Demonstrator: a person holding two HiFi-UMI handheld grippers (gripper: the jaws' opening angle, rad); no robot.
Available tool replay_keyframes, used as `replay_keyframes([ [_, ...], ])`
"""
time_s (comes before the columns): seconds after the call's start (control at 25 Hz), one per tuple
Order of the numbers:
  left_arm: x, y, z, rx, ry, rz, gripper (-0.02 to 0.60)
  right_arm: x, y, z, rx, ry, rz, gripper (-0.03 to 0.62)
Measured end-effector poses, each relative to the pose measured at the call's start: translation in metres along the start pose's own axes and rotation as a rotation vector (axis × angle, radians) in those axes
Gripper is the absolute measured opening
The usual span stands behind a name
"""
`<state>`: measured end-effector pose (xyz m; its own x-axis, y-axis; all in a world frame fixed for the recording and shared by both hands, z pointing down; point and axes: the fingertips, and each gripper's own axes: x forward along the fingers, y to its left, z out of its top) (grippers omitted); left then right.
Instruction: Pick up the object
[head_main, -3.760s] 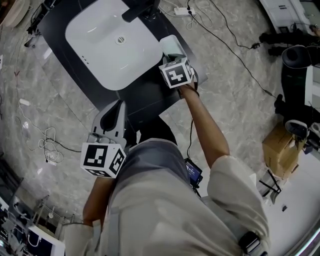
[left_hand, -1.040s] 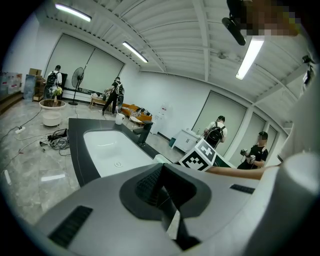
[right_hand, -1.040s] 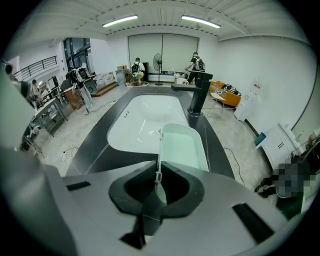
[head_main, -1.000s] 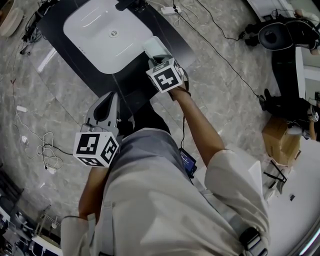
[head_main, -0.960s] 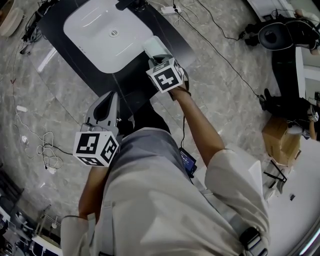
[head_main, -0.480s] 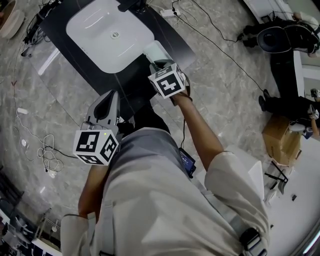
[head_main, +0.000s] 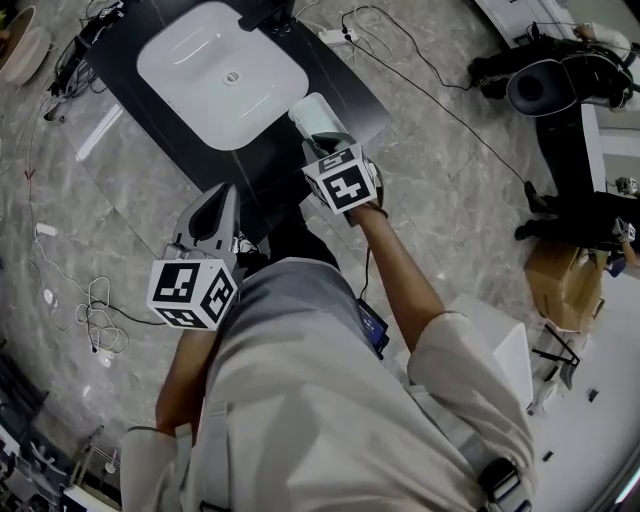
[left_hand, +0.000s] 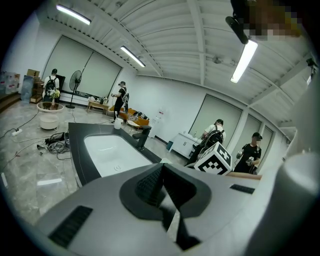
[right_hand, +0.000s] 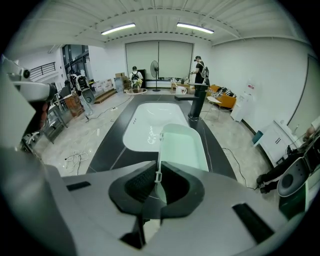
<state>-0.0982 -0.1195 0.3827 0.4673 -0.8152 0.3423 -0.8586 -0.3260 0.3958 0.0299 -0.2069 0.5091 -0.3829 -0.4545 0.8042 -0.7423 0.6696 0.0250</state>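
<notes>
Black table (head_main: 283, 172) with white basin (head_main: 218, 72) below me. I see right hand-held gripper (right_hand: 157, 178) narrow, pinching rim of pale green tub (right_hand: 183, 148); tub sits just beside basin, over table. Left hand-held gripper (left_hand: 163, 173) closed, empty, near table's front edge.

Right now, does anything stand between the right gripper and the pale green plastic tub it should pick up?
Nothing visible does. The right gripper is shut on the rim of the pale green plastic tub, close to the white sink basin.
</notes>
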Motion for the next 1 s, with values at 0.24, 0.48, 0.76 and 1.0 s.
replay_keyframes([
  [0.24, -0.011, 0.003, 0.002, 0.005, -0.016, 0.0, 0.005, -0.017, 0.014, -0.002, 0.016, -0.034, 0.003, 0.034],
  [0.48, -0.013, 0.007, 0.003, 0.013, -0.019, -0.002, 0.005, -0.026, 0.025, -0.004, 0.039, -0.064, 0.012, 0.034],
  [0.76, -0.017, 0.005, 0.004, 0.031, -0.019, -0.011, 0.005, -0.045, 0.037, -0.001, 0.085, -0.128, 0.039, 0.034],
  [1.0, -0.03, 0.013, 0.003, -0.001, -0.038, -0.003, 0.005, -0.06, 0.054, 0.004, 0.106, -0.183, 0.054, 0.034],
])
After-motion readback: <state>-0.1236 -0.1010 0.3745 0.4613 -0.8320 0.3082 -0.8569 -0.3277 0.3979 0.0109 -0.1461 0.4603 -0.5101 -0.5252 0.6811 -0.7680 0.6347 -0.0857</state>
